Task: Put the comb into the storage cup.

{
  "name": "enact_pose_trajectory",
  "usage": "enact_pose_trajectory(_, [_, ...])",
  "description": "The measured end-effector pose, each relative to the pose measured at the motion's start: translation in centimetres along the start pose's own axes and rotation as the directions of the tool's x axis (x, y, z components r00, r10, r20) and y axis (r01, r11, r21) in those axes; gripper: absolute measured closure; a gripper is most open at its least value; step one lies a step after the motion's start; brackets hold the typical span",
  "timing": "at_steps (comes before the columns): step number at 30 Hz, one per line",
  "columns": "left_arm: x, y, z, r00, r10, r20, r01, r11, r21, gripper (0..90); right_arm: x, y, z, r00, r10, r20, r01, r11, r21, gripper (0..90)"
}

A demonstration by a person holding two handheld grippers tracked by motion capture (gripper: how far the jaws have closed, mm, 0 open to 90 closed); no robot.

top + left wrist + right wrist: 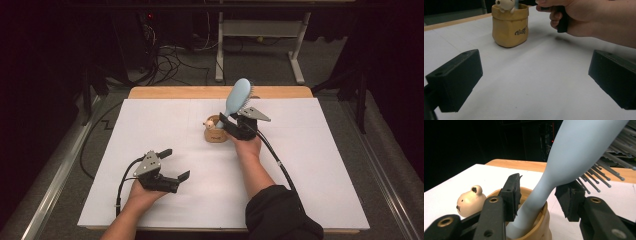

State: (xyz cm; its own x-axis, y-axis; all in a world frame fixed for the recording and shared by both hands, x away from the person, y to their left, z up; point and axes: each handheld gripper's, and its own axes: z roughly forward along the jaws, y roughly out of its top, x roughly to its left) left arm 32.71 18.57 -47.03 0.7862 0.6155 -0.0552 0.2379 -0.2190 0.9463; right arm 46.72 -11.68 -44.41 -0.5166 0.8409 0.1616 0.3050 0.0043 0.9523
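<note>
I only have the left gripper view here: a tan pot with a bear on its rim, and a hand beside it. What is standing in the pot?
Observer: A light blue hairbrush, handle down in the pot, bristled head leaning up and away.
Operator: Is the right gripper clamped on it?
Observer: No. In the right gripper view the right gripper has a jaw on each side of the handle, with a gap showing at both; they are open.
Operator: And the left gripper?
Observer: The high view shows the left gripper resting open on the white table, well short of the pot.
</note>
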Motion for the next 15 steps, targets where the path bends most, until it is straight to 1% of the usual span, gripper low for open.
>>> enact_pose_trajectory(1, [0.01,0.00,-0.01,1.0000,0.000,0.000,0.000,1.0000,0.001,0.0,-0.02,-0.01,0.01,1.0000,0.003,0.000,-0.003,1.000,0.003,52.0])
enact_pose_trajectory(5, [0.03,-0.01,0.00,1.0000,0.000,0.001,0.000,1.0000,0.002,0.0,-0.01,-0.05,0.01,1.0000,0.001,0.000,-0.001,1.000,0.009,47.9])
enact_pose_trajectory(6, [0.02,-0.01,0.01,1.0000,0.000,0.002,0.000,1.0000,0.002,0.0,0.01,-0.06,0.02,1.0000,0.003,-0.001,-0.003,1.000,0.011,47.0])
enact_pose_trajectory(12, [0.00,0.01,0.04,1.0000,0.002,0.001,-0.002,1.0000,-0.001,0.0,0.14,-0.03,-0.11,0.9998,-0.021,0.004,0.021,0.999,0.024,43.9])
enact_pose_trajectory(15, [0.00,0.00,0.06,1.0000,0.000,0.001,0.000,1.0000,0.000,0.0,0.09,-0.04,-0.19,0.9998,-0.019,0.004,0.019,0.999,0.032,40.8])
